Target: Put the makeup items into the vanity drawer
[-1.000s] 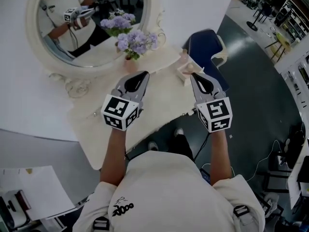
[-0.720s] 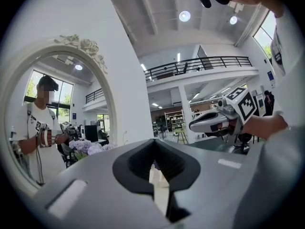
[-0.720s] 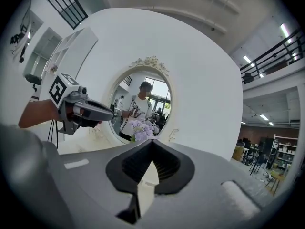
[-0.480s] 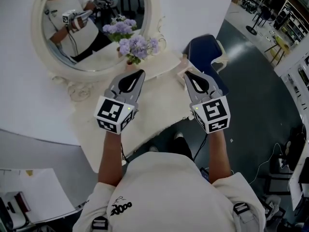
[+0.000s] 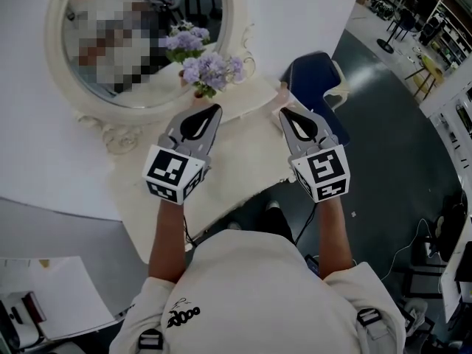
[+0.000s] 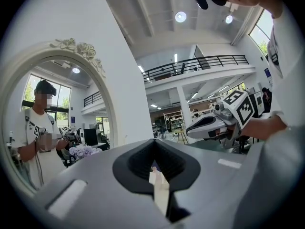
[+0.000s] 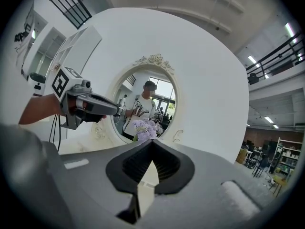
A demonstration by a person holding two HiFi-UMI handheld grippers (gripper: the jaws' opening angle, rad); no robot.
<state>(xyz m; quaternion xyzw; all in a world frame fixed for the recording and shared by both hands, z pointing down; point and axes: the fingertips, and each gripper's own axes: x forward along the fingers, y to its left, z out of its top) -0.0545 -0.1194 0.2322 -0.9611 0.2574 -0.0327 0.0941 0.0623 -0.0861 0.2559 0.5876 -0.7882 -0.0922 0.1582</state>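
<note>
You can see the makeup items only as a small pink-and-cream cluster (image 5: pixel 283 94) at the right edge of the cream-white carved bench (image 5: pixel 243 153), near its back right corner. It sits just beyond the tip of your right tool (image 5: pixel 284 113), too small to sort piece from piece. The vanity drawer is hidden below the bench's near edge.

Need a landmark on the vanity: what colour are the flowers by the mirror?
Pale purple flowers, clearest in the head view.
</note>
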